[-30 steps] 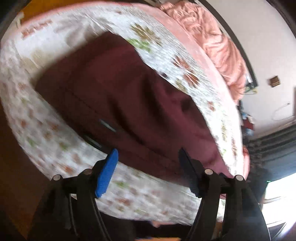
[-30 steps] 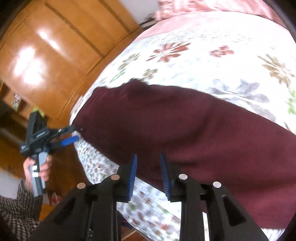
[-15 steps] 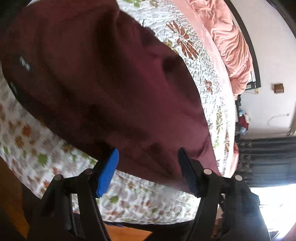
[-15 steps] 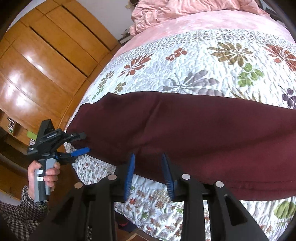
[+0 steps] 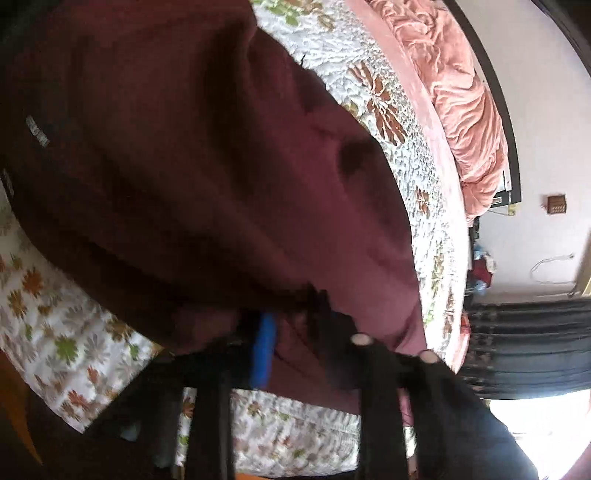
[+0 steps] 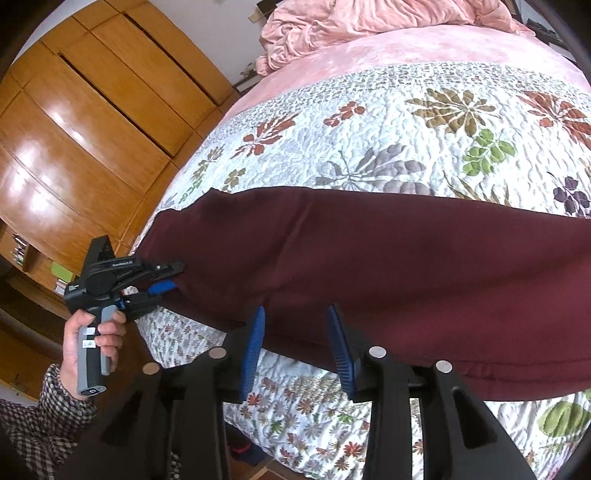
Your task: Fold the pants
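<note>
Left gripper (image 5: 291, 332) is clenched tight on the near hem of the maroon pants (image 6: 369, 258), a pinch of cloth bunched between its fingers; from the right wrist view you can see it biting the corner at the bed's edge, a hand (image 6: 92, 343) in a checked sleeve (image 6: 48, 417) on the handle. Right gripper (image 6: 295, 343) is another story: jaws parted and opening, straddling the same near hem further along, pads not pressing on the fabric; nothing held there yet.

The pants lie stretched flat across the floral quilt (image 6: 406, 129), along the near side of the bed, with a pink blanket (image 6: 351, 22) heaped at the far end and a wooden wardrobe (image 6: 92, 129) beyond.

Now the risks, as I read them; one end pinned and the other free, so any lift from the left alone would drag the cloth askew and wrinkle the lay; the right could close on a single layer, or scoop up quilt with the hem, since the edge sits right on the bedding; and with the hem so near the mattress edge, a slack grip may let the fabric slide off toward the floor.
</note>
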A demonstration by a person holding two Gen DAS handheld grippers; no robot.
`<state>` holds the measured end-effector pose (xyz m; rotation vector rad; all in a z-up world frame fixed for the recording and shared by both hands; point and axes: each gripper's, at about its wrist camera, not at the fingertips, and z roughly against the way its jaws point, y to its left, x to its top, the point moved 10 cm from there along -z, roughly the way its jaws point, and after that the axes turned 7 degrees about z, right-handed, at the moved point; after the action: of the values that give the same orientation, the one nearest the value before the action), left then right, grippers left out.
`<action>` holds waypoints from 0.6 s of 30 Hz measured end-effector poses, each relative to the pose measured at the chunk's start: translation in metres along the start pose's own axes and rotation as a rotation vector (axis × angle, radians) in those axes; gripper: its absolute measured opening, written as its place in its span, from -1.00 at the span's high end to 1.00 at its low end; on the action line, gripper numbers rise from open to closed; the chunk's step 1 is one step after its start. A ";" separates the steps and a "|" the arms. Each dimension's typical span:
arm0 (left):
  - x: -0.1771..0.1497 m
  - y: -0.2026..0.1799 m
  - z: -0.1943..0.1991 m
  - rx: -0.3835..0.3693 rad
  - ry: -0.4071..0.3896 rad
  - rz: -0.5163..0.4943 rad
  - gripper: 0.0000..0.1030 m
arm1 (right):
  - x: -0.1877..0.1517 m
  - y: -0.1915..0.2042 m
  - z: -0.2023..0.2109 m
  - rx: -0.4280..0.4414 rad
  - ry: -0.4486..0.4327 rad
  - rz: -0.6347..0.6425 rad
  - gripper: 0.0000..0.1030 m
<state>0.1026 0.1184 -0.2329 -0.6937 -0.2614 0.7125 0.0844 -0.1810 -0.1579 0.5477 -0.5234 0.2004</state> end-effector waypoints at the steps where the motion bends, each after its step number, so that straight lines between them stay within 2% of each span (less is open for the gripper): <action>1: -0.001 0.001 0.001 0.006 -0.006 -0.001 0.82 | 0.000 -0.001 0.000 -0.002 -0.001 -0.004 0.28; 6: -0.014 0.007 0.025 -0.008 -0.039 0.023 0.87 | -0.003 -0.013 0.003 -0.020 -0.003 -0.034 0.25; 9: -0.026 0.019 0.035 -0.001 -0.031 0.048 0.87 | -0.005 -0.016 0.006 -0.026 -0.007 -0.043 0.19; 13: -0.028 0.027 0.011 0.033 -0.002 -0.006 0.85 | -0.007 -0.024 -0.003 -0.065 0.013 -0.053 0.12; 16: -0.024 0.021 0.008 0.028 0.013 -0.021 0.73 | -0.013 -0.031 -0.015 -0.103 0.053 -0.072 0.11; 17: -0.027 0.016 0.011 0.024 0.030 -0.036 0.41 | -0.014 -0.031 -0.016 -0.095 0.054 -0.078 0.11; 18: -0.032 0.005 0.019 -0.007 0.046 -0.061 -0.02 | -0.013 -0.028 -0.014 -0.087 0.044 -0.073 0.11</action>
<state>0.0684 0.1091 -0.2211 -0.7050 -0.2418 0.6367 0.0886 -0.1976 -0.1875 0.4754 -0.4660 0.1194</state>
